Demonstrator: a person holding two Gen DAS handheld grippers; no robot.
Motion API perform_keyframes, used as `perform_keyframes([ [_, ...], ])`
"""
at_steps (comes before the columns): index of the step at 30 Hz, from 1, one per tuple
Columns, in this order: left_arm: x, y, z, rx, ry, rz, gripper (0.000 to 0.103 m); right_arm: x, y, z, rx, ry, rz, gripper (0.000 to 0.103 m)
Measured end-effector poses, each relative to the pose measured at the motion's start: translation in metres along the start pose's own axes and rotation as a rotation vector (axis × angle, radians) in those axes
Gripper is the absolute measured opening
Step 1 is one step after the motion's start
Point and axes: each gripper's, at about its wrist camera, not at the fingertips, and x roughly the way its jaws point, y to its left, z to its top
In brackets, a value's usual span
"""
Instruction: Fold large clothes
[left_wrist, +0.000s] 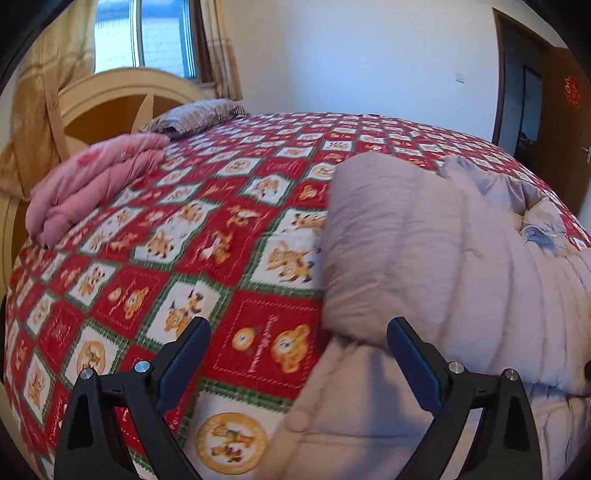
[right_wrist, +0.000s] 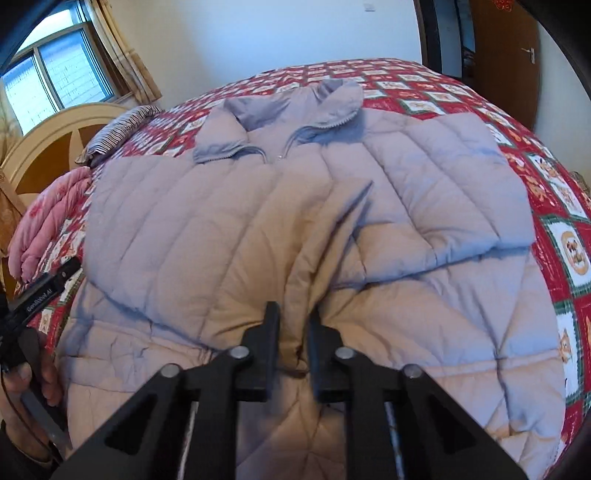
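Padded jacket (right_wrist: 280, 206) flat on bed (left_wrist: 207, 229), sleeves folded in; right tool (right_wrist: 293, 314) nearly closed, apparently pinching hem; left tool (left_wrist: 299, 328) wide open, empty; next, lift hem toward collar.

L hand-held gripper (left_wrist: 299, 343) fingers spread wide, nothing between. R hand-held gripper (right_wrist: 293, 319) fingers nearly closed, pinching fabric.

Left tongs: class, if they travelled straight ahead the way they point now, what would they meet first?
Probably the red patterned bedspread, seen between the open left tongs; the folded sleeve of the pale lilac quilted jacket lies just right of that line. Depth is uncertain.
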Motion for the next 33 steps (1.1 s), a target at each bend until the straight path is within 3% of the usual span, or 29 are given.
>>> perform_keyframes([
  [7,-0.002,0.026,0.016,-0.081,0.028,-0.041,0.097,-0.017,-0.022,-0.011,0.024,0.0,-0.05,0.016],
  [8,-0.006,0.025,0.023,-0.09,0.021,-0.055,0.097,-0.02,-0.026,-0.012,0.03,-0.007,-0.056,0.031],
  [9,-0.008,0.024,0.029,-0.093,0.014,-0.064,0.097,-0.022,-0.027,-0.01,0.033,-0.017,-0.078,0.057],
  [10,-0.014,0.021,0.038,-0.095,-0.006,-0.08,0.097,-0.029,-0.029,-0.009,0.042,-0.045,-0.101,0.064],
  [13,-0.024,0.004,0.062,-0.097,-0.054,-0.123,0.097,-0.056,-0.036,0.001,0.089,-0.146,-0.161,0.063],
  [15,-0.023,-0.01,0.075,-0.105,-0.073,-0.151,0.097,-0.066,-0.035,0.013,0.12,-0.196,-0.145,0.054],
  [17,-0.012,-0.029,0.088,-0.113,-0.07,-0.153,0.097,-0.063,-0.026,0.027,0.113,-0.208,-0.139,0.051],
  [21,0.023,-0.064,0.097,-0.061,-0.044,-0.08,0.097,-0.03,-0.003,0.053,0.089,-0.188,-0.067,0.05],
  [26,0.082,-0.09,0.079,0.009,0.085,0.002,0.097,0.018,0.008,0.053,0.029,-0.139,-0.107,0.049],
  [33,0.11,-0.082,0.054,-0.056,0.145,-0.056,0.099,0.042,-0.003,0.037,0.008,-0.115,-0.133,0.046],
])
